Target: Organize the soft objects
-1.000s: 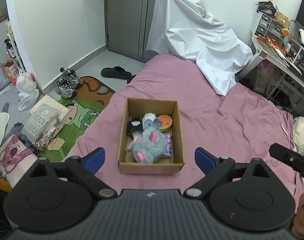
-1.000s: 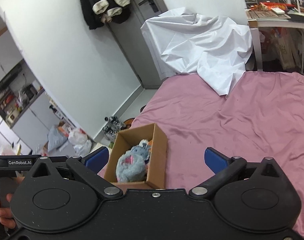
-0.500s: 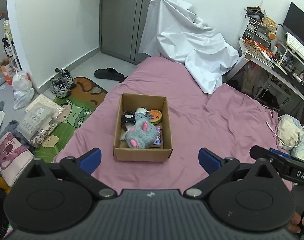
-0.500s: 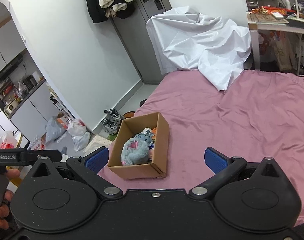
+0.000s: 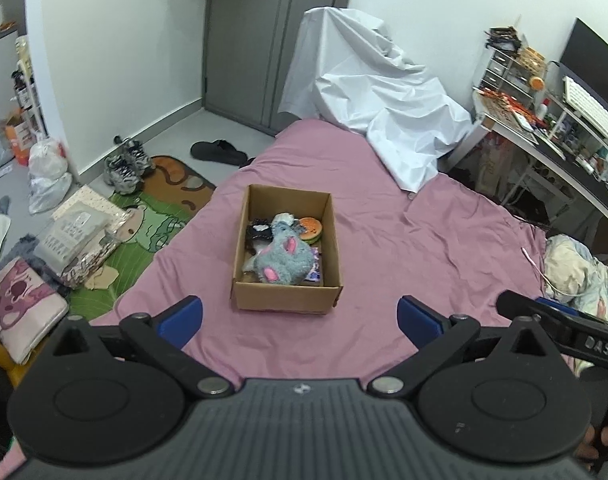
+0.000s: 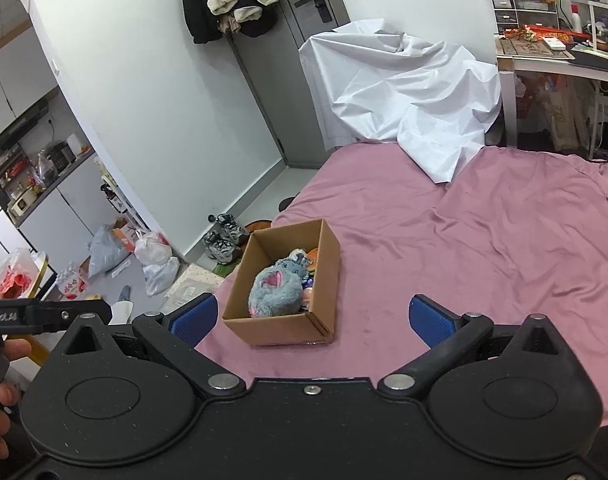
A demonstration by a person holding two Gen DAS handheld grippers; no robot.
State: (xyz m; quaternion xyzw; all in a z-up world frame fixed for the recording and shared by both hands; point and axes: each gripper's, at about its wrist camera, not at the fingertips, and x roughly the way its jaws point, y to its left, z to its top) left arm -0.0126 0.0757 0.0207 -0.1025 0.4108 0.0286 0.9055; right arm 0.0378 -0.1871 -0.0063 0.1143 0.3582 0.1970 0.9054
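On the floor at the left of the left wrist view lay a green cartoon rug (image 5: 152,236) with a pair of sneakers (image 5: 126,164) at its far edge and a black slipper (image 5: 220,152) beyond, towards the grey door (image 5: 276,40). The left gripper (image 5: 300,316) hung above the near part of the pink bedsheet (image 5: 404,248), its blue pads (image 5: 182,318) spread fully apart with nothing between them.

The cardboard box (image 5: 286,300) stood open-topped on the sheet, ahead of both grippers and touched by neither. Its long axis ran from the near edge of the bed away towards the door. Inside, a grey plush toy (image 5: 282,260) lay along that same axis, pink-soled feet at the near end and head towards the far wall. A black-and-white soft item (image 5: 258,232) sat at its far left, and an orange round plush (image 5: 310,230) at its far right.

A crumpled white sheet (image 5: 376,92) covered something at the far end of the bed. At the right stood a cluttered desk (image 5: 544,132).

In the right wrist view, the right gripper (image 6: 312,318) was likewise wide open and empty, the box (image 6: 280,324) just beyond its left pad.
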